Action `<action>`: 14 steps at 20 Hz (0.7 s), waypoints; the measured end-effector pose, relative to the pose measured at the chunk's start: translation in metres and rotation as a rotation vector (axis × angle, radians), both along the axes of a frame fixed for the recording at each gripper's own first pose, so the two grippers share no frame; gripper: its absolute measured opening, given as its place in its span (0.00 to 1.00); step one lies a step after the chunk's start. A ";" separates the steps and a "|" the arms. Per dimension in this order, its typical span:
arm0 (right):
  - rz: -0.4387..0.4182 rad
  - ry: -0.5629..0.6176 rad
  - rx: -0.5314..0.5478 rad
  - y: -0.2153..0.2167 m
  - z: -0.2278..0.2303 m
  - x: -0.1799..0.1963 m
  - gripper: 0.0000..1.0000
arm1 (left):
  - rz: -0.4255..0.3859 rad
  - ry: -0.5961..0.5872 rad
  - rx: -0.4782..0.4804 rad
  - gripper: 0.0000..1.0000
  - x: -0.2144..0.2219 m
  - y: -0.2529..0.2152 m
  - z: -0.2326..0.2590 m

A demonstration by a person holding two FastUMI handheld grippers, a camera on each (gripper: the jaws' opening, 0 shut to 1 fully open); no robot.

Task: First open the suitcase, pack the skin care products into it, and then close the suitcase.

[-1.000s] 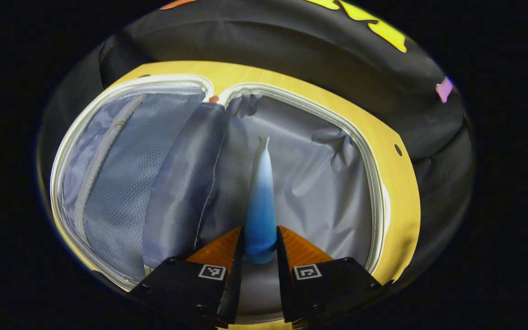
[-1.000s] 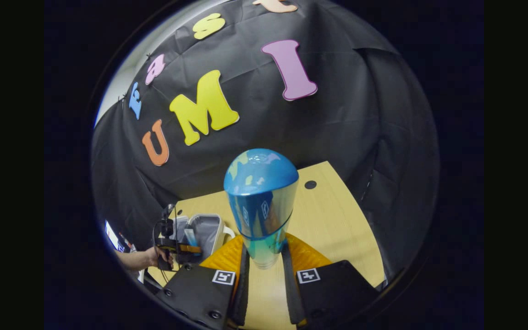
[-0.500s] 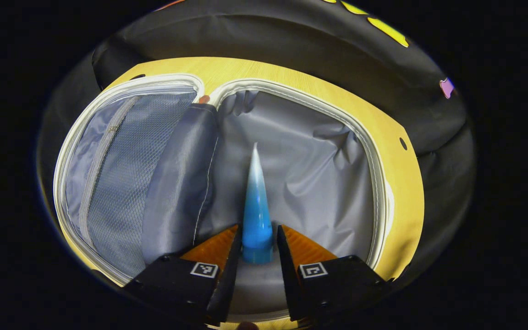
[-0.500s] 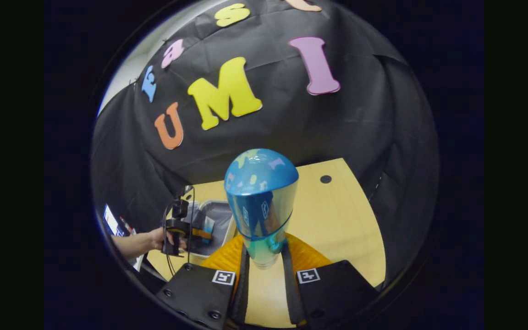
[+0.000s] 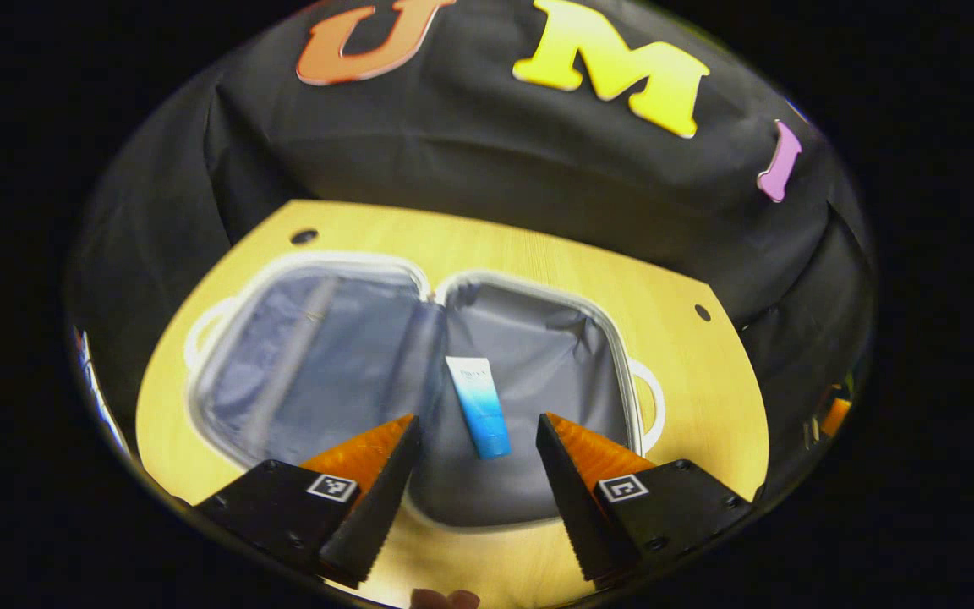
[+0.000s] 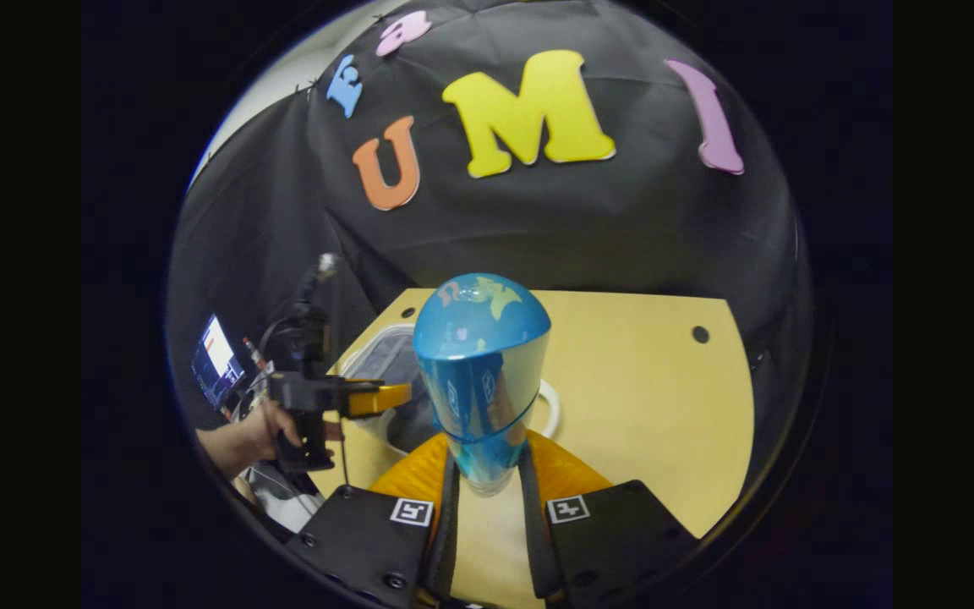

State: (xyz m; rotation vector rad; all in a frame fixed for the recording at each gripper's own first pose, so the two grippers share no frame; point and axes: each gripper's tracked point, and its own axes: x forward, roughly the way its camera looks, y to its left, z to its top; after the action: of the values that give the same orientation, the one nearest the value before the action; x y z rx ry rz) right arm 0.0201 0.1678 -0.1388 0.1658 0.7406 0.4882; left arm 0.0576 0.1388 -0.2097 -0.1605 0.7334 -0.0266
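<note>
The open suitcase [image 5: 529, 516] lies flat on the wooden table, grey lining up, white zip rim around both halves. A blue-and-white tube [image 5: 478, 406] rests in its right half near the hinge. My left gripper [image 5: 474, 474] hovers open above the case, nothing between its fingers. My right gripper [image 6: 485, 482] is shut on a shiny blue bottle [image 6: 480, 372] with a rounded cap, held upright over the table. In the right gripper view the left gripper [image 6: 381, 396] and the hand [image 6: 254, 431] holding it sit at the left, by the suitcase [image 6: 369, 359].
The wooden table [image 6: 639, 406] has small round holes near its back corners. Black cloth walls close it in behind and at the sides. A lit screen [image 6: 216, 359] stands off the table's left side.
My left gripper opened, released the tube into the suitcase's right half and pulled up and back. My right gripper swung left with the bottle, still held.
</note>
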 end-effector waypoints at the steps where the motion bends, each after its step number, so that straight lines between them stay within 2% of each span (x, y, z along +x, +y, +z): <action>1: 0.014 0.027 0.001 0.017 -0.015 0.011 0.32 | 0.017 -0.030 0.029 0.96 -0.015 0.010 0.010; 3: 0.055 0.055 -0.047 0.046 -0.044 0.032 0.32 | 0.050 -0.068 0.061 0.97 -0.048 0.021 0.022; 4: 0.082 0.072 -0.075 0.063 -0.058 0.041 0.32 | 0.073 -0.088 0.048 0.97 -0.064 0.024 0.025; 7: 0.133 0.212 -0.100 0.106 -0.113 0.052 0.32 | 0.116 -0.116 -0.102 0.97 -0.105 0.013 0.028; 11: 0.061 0.375 -0.178 0.123 -0.172 0.067 0.32 | 0.199 -0.100 -0.181 0.97 -0.142 0.026 0.016; 14: -0.025 0.457 -0.206 0.126 -0.195 0.073 0.29 | 0.249 -0.086 -0.214 0.97 -0.157 0.042 0.009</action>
State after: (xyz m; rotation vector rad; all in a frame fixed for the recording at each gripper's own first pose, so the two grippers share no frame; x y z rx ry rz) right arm 0.0929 0.2936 -0.3341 0.0932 1.2284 0.3483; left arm -0.0997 0.1806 -0.2008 -0.4517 0.6201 0.1245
